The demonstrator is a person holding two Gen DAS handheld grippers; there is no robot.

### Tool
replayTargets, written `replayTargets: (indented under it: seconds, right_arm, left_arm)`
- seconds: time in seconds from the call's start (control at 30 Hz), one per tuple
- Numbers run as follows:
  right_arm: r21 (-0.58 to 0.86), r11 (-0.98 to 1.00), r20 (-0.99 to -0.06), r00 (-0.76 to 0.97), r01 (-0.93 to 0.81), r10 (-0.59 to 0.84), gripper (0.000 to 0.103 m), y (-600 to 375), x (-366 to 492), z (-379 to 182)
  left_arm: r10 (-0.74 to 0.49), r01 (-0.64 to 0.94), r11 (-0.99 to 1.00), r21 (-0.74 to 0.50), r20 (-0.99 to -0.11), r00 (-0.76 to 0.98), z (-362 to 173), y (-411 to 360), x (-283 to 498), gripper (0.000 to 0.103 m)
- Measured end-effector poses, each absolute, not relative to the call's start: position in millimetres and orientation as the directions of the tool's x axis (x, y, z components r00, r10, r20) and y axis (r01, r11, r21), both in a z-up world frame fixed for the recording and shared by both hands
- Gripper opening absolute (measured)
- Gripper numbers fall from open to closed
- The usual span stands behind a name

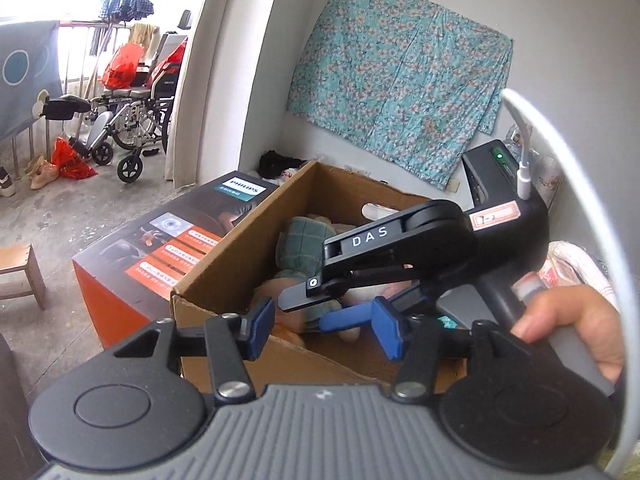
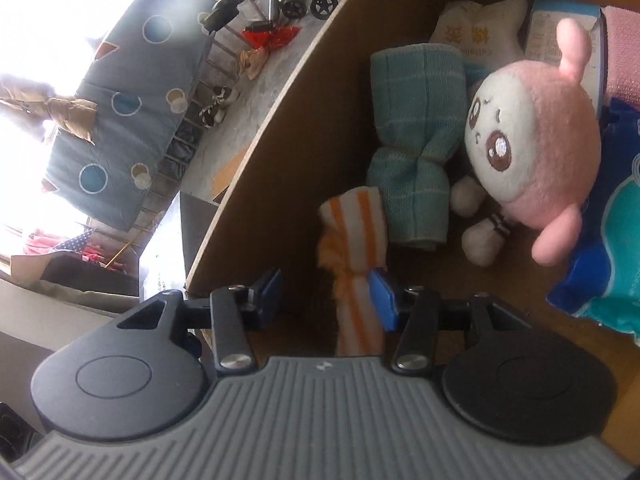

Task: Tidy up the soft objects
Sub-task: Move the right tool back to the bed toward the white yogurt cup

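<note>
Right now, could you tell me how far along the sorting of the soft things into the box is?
Mostly done, it seems: the teal towel roll and pink plush doll already lie inside the cardboard box. The orange striped cloth sits between the open right gripper fingers, apparently just released. The left gripper hovers open, empty. Anything left outside isn't visible.

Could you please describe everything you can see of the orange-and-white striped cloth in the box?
The orange-and-white striped cloth is a soft, towel-like roll, cinched near its middle, with a fuzzy orange edge. It lies inside the cardboard box, near the box's side wall and beside the green checked towel. It sits between the open fingers of the right claw, against the blue pad on one side; the other pad stands clear.
</note>
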State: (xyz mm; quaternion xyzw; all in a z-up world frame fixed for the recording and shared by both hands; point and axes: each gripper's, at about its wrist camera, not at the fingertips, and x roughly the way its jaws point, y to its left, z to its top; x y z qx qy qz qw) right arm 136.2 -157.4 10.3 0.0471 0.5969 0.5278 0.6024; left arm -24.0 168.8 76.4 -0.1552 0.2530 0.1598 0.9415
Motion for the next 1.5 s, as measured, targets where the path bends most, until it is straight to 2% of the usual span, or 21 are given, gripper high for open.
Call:
replayTargets:
  seconds: [0.13,0.27,0.43,0.53,0.73,0.87,1.03,1.13,1.33,1.5]
  right_arm:
    - [0.704,0.425,-0.635,-0.237,-0.569,0.735,0.053,-175.8,143.5,21.4]
    - [0.734,0.408,-0.562,-0.15,-0.543,0.813,0.055,-231.0,152.9,46.2]
    - [0.716,0.427,-0.484,0.048,-0.552,0.874,0.059,-331.9,156.3,80.3]
    - [0.672,0.495,-0.467,0.204,-0.55,0.861,0.063,-406.3,159.8,95.8]
    - [0.589,0.69,-0.513,0.465,-0.42,0.722,0.065,-553.4,159.1,96.9]
    - [0.552,0.783,-0.581,0.542,-0.288,0.608,0.066,-632.0,149.4,70.4]
    - [0.518,0.845,-0.659,0.566,-0.135,0.495,0.066,-695.0,132.9,17.1]
    - [0.511,0.853,-0.681,0.557,-0.102,0.475,0.066,-709.7,130.8,-4.1]
    - [0.541,0.82,-0.663,0.506,-0.185,0.552,0.065,-686.1,149.1,-3.9]
    - [0.572,0.762,-0.641,0.415,-0.303,0.646,0.054,-641.3,184.4,-7.4]
  left_arm:
    - [0.204,-0.358,0.908,-0.216,-0.52,0.829,74.5,163.3,-25.6,0.056]
    - [0.142,-0.29,0.927,-0.237,-0.494,0.858,77.9,147.9,-19.6,0.059]
    - [-0.019,-0.131,0.955,-0.267,-0.497,0.868,80.0,109.2,2.1,0.064]
    - [-0.103,-0.02,0.97,-0.241,-0.489,0.866,81.6,71.3,12.6,0.068]
    - [-0.276,0.193,0.957,-0.217,-0.472,0.837,79.0,-14.2,27.1,0.068]
    - [-0.377,0.313,0.926,-0.209,-0.485,0.789,62.6,-70.5,31.6,0.068]
    - [-0.452,0.391,0.891,-0.23,-0.53,0.718,29.0,-123.7,38.5,0.066]
    - [-0.446,0.399,0.892,-0.213,-0.562,0.697,7.6,-143.3,43.9,0.06]
    - [-0.313,0.296,0.947,-0.128,-0.588,0.746,-5.6,-153.0,58.4,0.053]
    - [-0.196,0.22,0.975,-0.027,-0.568,0.799,-0.3,-151.5,75.6,0.051]
